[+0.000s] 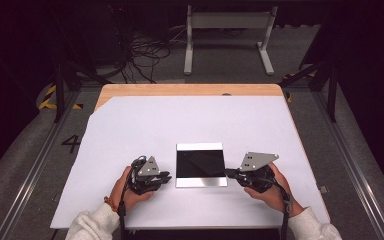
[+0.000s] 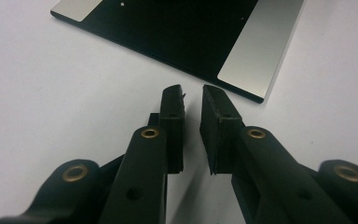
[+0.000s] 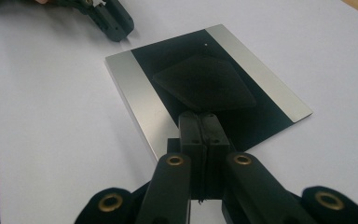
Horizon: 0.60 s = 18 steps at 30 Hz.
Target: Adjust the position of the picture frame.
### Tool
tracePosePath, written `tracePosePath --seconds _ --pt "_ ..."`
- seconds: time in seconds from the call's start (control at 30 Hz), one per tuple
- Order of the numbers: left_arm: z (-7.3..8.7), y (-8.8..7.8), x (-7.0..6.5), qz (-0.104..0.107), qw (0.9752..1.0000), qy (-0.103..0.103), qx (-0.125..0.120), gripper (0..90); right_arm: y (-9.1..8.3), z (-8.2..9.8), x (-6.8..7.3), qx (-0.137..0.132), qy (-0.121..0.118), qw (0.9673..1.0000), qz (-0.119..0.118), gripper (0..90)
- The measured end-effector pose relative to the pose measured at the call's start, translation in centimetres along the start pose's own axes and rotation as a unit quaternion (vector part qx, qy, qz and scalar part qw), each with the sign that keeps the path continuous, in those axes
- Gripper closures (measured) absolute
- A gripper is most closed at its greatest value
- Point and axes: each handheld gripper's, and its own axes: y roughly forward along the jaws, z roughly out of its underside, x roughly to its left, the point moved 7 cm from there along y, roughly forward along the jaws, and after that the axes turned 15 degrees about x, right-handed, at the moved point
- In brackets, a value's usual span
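The black plate [image 1: 200, 165] with shiny strips lies flat on the white sheet [image 1: 130, 130], between your hands. Your left gripper [image 2: 192, 95] sits just beside its corner, jaws a little apart, holding nothing. Your right gripper [image 3: 199, 122] is clenched tight over its edge. The sheet has lots of room. A "4" [image 1: 71, 143] marks the floor.

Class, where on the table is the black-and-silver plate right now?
In the high view the plate lies flat on the white sheet, near its front edge, between the left gripper and the right gripper.
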Motion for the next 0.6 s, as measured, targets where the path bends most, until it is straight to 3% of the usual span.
tracePosePath --seconds 0.6 --pt "-0.03 0.00 -0.03 0.000 1.0000 0.001 0.001 78.9 -0.03 -0.42 0.08 -0.008 0.000 1.0000 0.001 90.0"
